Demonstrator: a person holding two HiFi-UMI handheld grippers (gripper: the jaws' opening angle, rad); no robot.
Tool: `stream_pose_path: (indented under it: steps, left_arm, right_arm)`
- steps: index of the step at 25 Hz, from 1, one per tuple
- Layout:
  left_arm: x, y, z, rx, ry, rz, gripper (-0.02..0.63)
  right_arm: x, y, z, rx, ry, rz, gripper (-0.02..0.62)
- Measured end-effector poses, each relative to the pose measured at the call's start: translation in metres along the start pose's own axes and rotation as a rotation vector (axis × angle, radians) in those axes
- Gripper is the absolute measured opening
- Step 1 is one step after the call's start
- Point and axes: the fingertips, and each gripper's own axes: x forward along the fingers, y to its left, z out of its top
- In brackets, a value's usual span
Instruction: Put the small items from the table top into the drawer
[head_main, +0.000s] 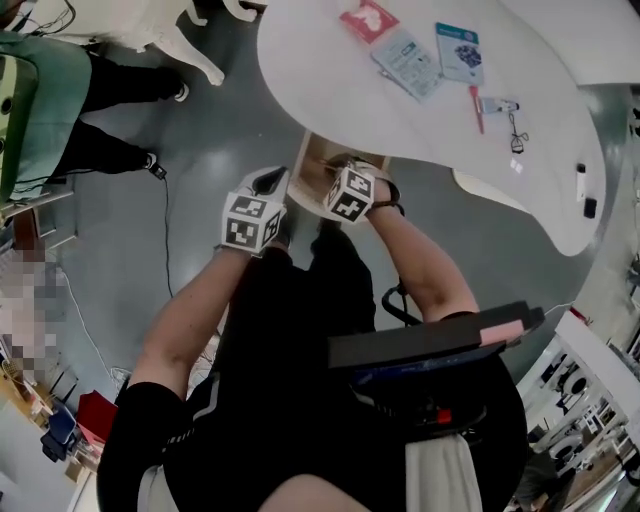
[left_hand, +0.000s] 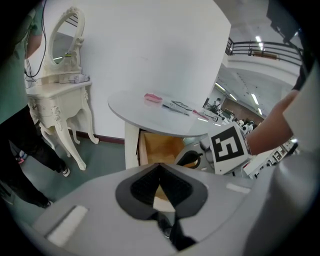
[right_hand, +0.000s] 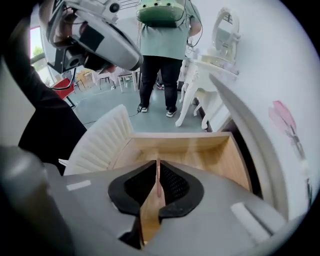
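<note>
Jaws of the right gripper (right_hand: 157, 167) are pressed on what looks like a thin pink strip (right_hand: 158, 179), held over the open wooden drawer (right_hand: 200, 150) so it can be dropped in. The left gripper (left_hand: 160, 170) is squeezed shut, empty. Flat packets (head_main: 410, 60) are seen on the round white table (head_main: 330, 100)

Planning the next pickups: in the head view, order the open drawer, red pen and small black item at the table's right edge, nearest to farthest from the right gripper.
1. The drawer, just under the right gripper.
2. The red pen, on the table, ahead to the right.
3. The small black item, at the table's right edge.
</note>
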Motion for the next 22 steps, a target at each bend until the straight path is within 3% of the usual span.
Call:
stream_pose_path:
  steps: [10,22]
  left_arm:
    - [-0.029,-0.012,0.034,-0.007,-0.069,-0.044,0.0]
    - [-0.059,-0.036,0.084,0.097,-0.156,-0.1,0.0]
  right_arm:
    - [-0.088,-0.004,0.023,0.166,-0.126,-0.085,0.003]
    - [-0.185,-0.026,0.064,0.296,-0.282,-0.266,0.003]
